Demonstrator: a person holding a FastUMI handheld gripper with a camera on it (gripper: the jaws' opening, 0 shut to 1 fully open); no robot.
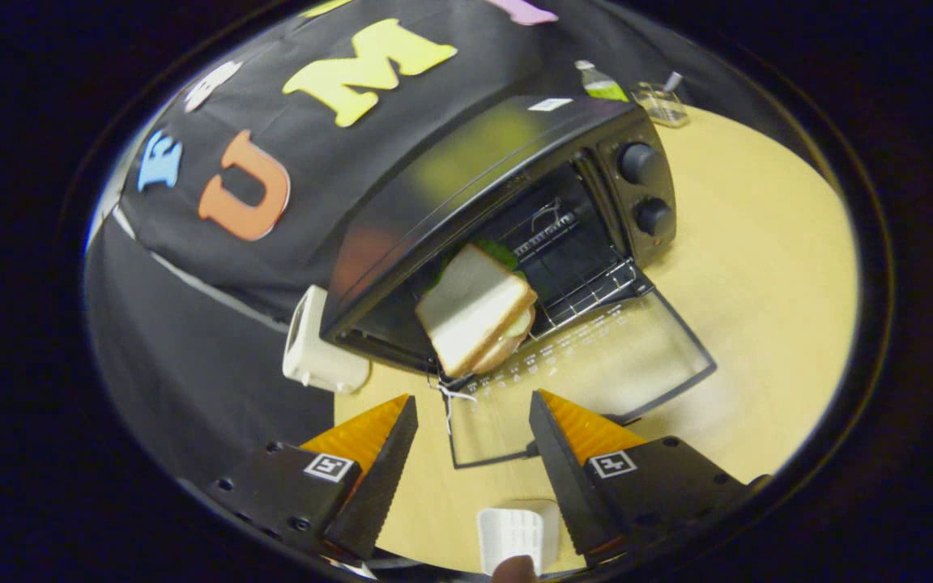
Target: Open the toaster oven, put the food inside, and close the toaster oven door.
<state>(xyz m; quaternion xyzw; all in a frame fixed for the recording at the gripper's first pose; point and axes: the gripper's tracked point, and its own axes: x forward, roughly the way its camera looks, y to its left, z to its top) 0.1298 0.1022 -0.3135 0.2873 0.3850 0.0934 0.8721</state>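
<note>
Left of centre we note a small white appliance (pixel 317 344) standing on the wooden table (pixel 758 267), touching or just beside the oven's left end; which, we cannot tell. The toaster oven (pixel 507 174) fills the middle of the frame, two knobs (pixel 645 190) on its right panel. Its glass door (pixel 580 364) is swung fully down and lies flat on the table, reaching toward us. The sandwich (pixel 475 312) sits inside on the wire rack (pixel 596 287), left part of the opening, its front corner close to the hinge line.

Key relation: the door's free front edge lies just ahead of the fingers, running crosswise between them; its handle is hard to make out.

The gripper (pixel 473 421) holds nothing; its fingers stand wide apart, touching nothing. Food appears placed; we judge only the door closing remains, a lift of that front edge upward and away.

At upper right, a bottle (pixel 600 81) and a clear container (pixel 659 104) stand well behind the oven.
</note>
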